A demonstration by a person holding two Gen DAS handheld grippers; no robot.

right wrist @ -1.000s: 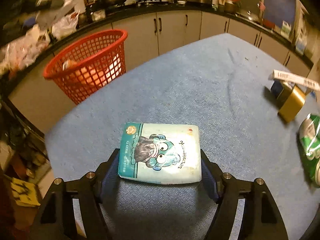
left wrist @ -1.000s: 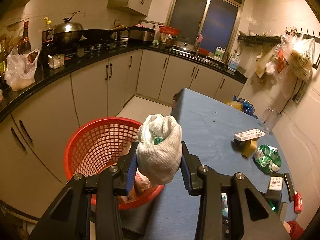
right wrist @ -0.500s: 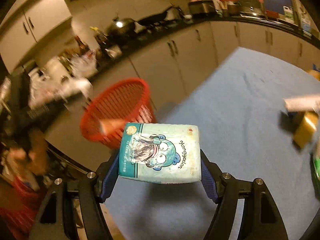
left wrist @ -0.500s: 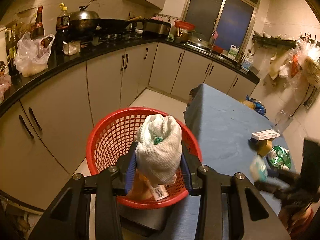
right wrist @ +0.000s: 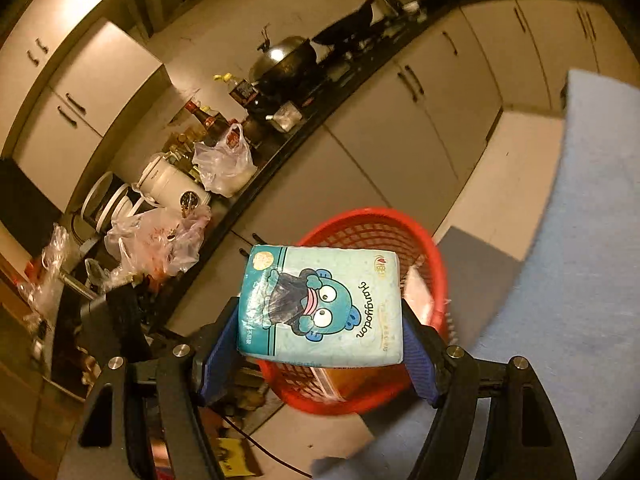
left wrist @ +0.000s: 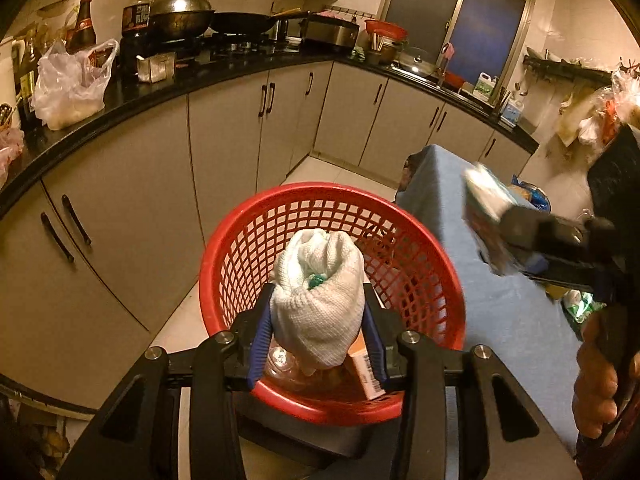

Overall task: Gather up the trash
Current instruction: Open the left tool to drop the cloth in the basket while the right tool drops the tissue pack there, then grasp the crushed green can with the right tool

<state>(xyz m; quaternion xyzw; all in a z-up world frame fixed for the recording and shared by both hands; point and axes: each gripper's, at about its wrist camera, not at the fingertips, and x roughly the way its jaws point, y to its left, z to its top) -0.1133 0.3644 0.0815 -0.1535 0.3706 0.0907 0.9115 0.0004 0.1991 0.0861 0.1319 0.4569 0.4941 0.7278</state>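
Note:
My left gripper point(left wrist: 318, 316) is shut on a bundled white cloth point(left wrist: 320, 300) and holds it over the red mesh basket point(left wrist: 424, 264), which holds a box and a clear bottle. My right gripper point(right wrist: 320, 320) is shut on a teal tissue pack point(right wrist: 324, 304) and holds it above the red basket's point(right wrist: 436, 248) near rim. In the left wrist view the right gripper and its blurred pack point(left wrist: 486, 208) hang over the blue table, just right of the basket.
The blue-covered table point(left wrist: 508, 320) is right of the basket, with a green crushed wrapper point(left wrist: 580, 306) on it. Kitchen cabinets point(left wrist: 224, 148) and a dark counter with plastic bags, bottles and a wok run behind. Tiled floor point(right wrist: 524, 160) lies between cabinets and table.
Both grippers have swung left from over the table to above the basket, still carrying the cloth and the tissue pack. The right gripper has come into the left wrist view.

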